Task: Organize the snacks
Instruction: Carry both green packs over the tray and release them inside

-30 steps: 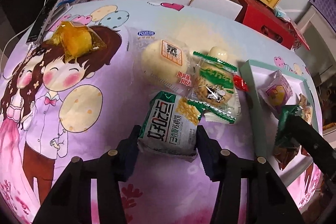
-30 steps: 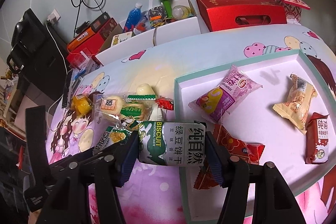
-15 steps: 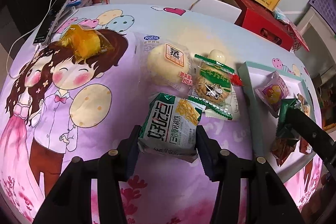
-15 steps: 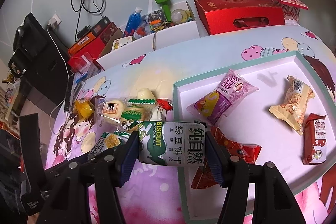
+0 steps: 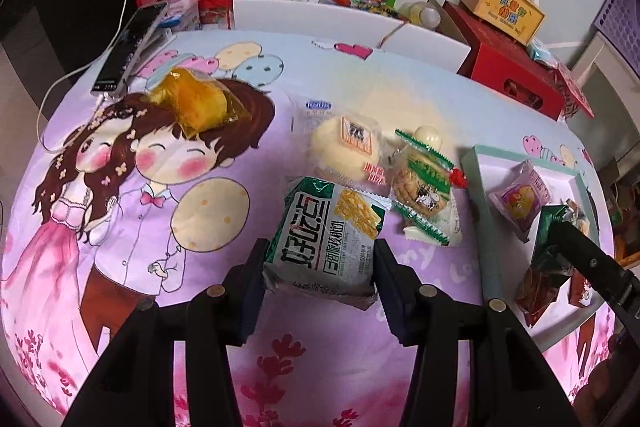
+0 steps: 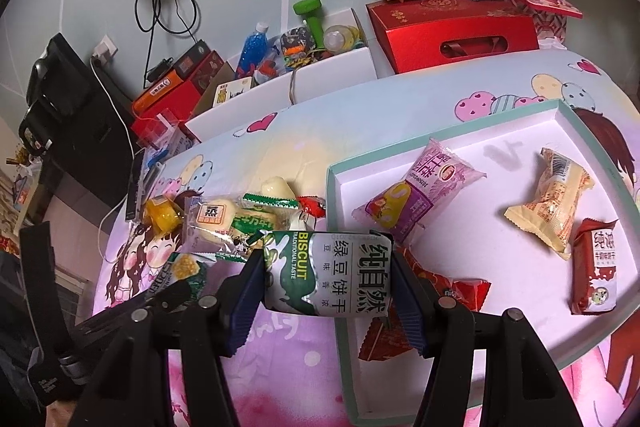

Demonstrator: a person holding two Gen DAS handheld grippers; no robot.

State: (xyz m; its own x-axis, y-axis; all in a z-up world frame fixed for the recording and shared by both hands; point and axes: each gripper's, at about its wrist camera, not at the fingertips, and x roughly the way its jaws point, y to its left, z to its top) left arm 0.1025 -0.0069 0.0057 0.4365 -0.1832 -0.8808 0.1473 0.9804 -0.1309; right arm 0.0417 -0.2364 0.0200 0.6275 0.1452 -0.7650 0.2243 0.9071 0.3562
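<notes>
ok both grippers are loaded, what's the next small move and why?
Probably carry the right gripper rightward over the tray and release. It is shut on the green biscuit pack, which hangs at the tray's left rim, and bare tray floor shows just beyond. The left gripper holds its cracker pack farther off.

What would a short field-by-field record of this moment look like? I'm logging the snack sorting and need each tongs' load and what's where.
left tongs: shut on corn snack pack, above the tablecloth
right tongs: shut on green biscuit pack, over the tray's left rim
tray: holds purple packet, yellow packet, dark red packet, red packets
loose on tablecloth: steamed cake pack, green cookie pack, orange jelly pack
</notes>
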